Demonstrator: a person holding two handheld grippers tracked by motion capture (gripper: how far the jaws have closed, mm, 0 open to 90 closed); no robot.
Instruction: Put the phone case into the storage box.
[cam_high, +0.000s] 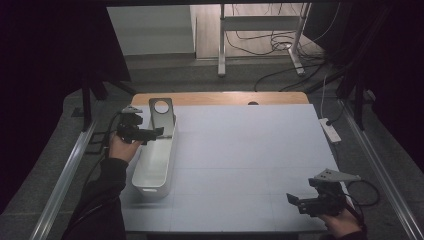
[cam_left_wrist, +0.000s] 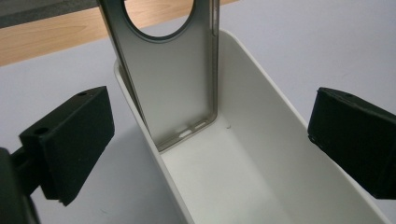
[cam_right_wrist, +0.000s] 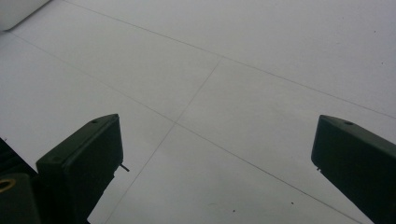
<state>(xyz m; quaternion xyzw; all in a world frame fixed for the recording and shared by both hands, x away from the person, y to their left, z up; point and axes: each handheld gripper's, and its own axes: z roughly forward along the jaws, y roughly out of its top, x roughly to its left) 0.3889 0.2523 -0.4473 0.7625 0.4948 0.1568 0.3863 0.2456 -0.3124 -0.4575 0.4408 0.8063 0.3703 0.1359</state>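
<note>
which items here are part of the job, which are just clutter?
In the job:
phone case, leaning upright in the bin
white bin
left hand-held gripper, open at the bin

Lying about:
power strip at the table's right edge
cables on the floor

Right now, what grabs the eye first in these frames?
The long white plastic bin at the table's left side, with a grey metal plate with a round hole standing tilted against its far end. The left gripper hovers open over that end, its jaws wide to either side of the plate in the left gripper view. The right gripper sits open near the pale grey table's front right corner.
</note>
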